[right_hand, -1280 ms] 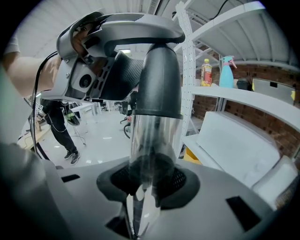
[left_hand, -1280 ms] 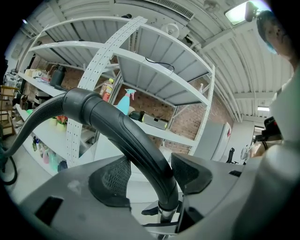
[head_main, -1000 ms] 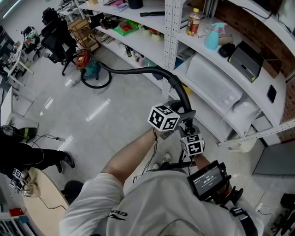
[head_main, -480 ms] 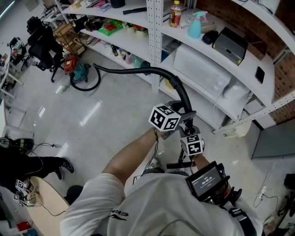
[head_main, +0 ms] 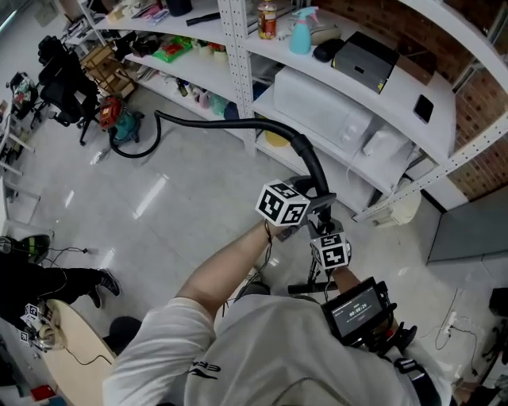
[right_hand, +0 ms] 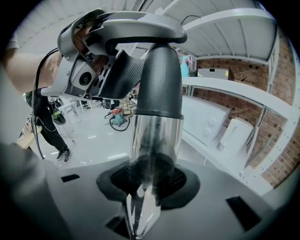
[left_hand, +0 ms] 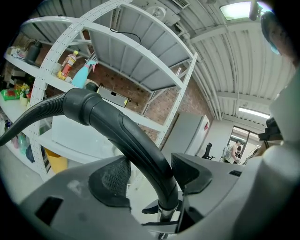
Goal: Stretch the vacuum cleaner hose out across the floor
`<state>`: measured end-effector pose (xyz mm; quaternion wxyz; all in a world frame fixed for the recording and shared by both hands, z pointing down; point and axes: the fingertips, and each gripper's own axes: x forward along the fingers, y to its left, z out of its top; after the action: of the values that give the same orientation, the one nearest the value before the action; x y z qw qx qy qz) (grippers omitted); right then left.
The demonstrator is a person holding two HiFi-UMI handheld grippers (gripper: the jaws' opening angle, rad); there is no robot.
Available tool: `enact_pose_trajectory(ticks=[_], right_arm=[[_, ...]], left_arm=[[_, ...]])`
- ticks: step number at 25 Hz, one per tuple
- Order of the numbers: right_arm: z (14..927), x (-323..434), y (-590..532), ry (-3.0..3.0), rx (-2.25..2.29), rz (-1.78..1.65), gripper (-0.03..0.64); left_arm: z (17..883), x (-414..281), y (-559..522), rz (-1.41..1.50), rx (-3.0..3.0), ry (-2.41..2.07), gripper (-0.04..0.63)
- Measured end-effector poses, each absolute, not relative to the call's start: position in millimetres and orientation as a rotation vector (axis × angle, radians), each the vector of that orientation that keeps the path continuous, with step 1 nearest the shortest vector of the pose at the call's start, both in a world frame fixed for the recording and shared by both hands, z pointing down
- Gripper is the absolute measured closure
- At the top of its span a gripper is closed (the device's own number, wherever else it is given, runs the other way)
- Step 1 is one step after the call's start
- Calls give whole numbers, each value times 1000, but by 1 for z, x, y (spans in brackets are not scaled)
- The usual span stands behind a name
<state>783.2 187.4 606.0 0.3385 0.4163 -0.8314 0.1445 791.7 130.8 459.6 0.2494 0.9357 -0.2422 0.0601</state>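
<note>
My left tongs (head_main: 316, 197) clench the handle (left_hand: 126, 136), my right tongs (head_main: 321, 226) the metal tube (right_hand: 152, 140). I've backed away, so the hose (head_main: 214, 123) stretches longer from the far-left vacuum cleaner (head_main: 119, 128).

Nothing can be read with certainty. The small display (head_main: 355, 305) shows pale characters too small to make out. The print on the shirt (head_main: 208, 369) is blurred. The bottle (head_main: 267, 20) has an illegible label.
</note>
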Motion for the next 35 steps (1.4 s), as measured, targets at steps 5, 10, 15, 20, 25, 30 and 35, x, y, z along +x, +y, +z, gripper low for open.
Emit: enact_pose_trajectory(ticks=[5, 10, 15, 20, 25, 30, 35], right_arm=[[614, 835, 205, -2151, 1092, 353, 491], [622, 882, 227, -2145, 1094, 358, 491], [632, 921, 256, -2123, 1080, 388, 491], [633, 942, 284, -2102, 1071, 394, 491], [648, 953, 308, -2078, 1095, 415, 491], [639, 950, 347, -2038, 1131, 434, 491], [648, 954, 368, -2010, 1136, 443, 491]], left_arm=[[468, 839, 149, 179, 2530, -643, 348], [478, 887, 171, 186, 2521, -623, 348], [487, 925, 195, 197, 2505, -608, 348], [495, 946, 220, 215, 2481, -577, 347], [503, 956, 242, 224, 2472, -537, 347], [501, 956, 280, 225, 2475, -482, 347], [508, 958, 300, 231, 2462, -445, 347]])
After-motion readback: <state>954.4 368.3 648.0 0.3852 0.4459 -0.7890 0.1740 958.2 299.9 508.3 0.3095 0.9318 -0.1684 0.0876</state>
